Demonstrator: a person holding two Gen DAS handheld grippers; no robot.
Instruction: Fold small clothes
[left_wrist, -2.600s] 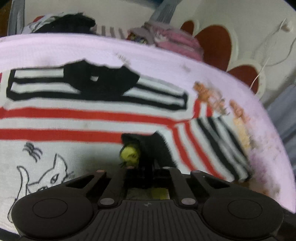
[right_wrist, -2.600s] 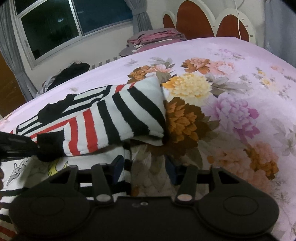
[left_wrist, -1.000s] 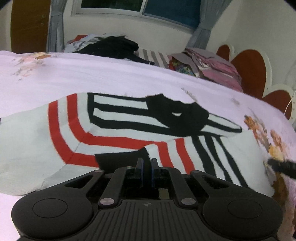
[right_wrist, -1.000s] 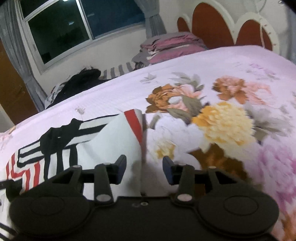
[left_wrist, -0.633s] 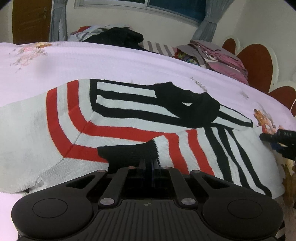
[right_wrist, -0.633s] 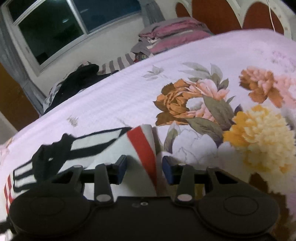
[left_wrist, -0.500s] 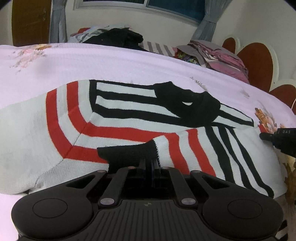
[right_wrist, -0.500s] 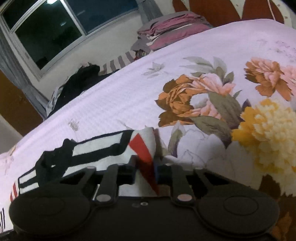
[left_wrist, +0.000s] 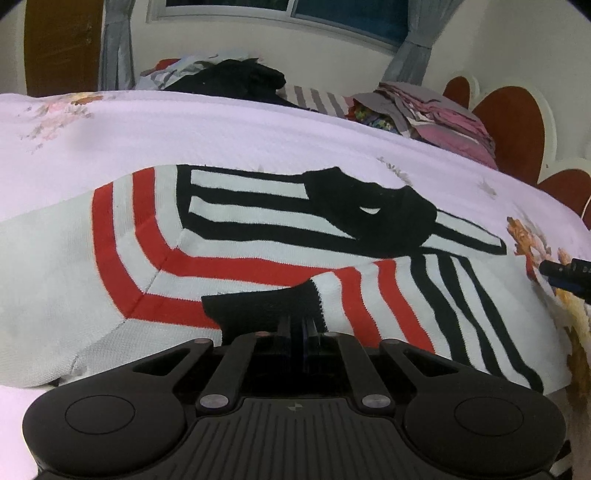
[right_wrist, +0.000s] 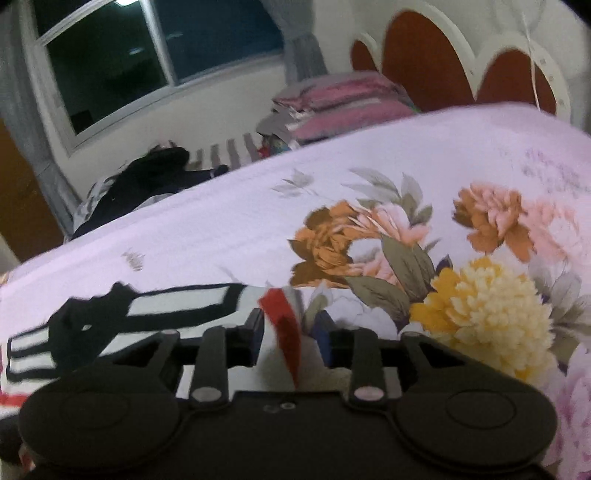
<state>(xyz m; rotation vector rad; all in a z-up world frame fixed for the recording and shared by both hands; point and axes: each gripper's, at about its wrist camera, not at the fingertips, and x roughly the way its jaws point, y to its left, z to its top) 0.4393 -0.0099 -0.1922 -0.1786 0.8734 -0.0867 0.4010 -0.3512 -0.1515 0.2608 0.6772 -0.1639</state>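
Note:
A small knit sweater (left_wrist: 229, 243) with red, black and white stripes lies on the pink floral bedspread (left_wrist: 221, 129). One sleeve is folded across its body. My left gripper (left_wrist: 298, 325) is shut on the sleeve's black cuff (left_wrist: 258, 306). In the right wrist view my right gripper (right_wrist: 290, 332) is open, its fingers on either side of a raised fold of the sweater's shoulder edge (right_wrist: 284, 325). The right gripper's tip also shows at the right edge of the left wrist view (left_wrist: 565, 273).
A dark heap of clothes (left_wrist: 229, 79) and a stack of folded pink and grey clothes (left_wrist: 432, 110) lie along the bed's far edge under the window. The red and white headboard (right_wrist: 443, 70) stands at the right.
My right gripper was shut on the sweater's shoulder edge half a second ago and has opened. The left gripper still holds the cuff and has barely moved.

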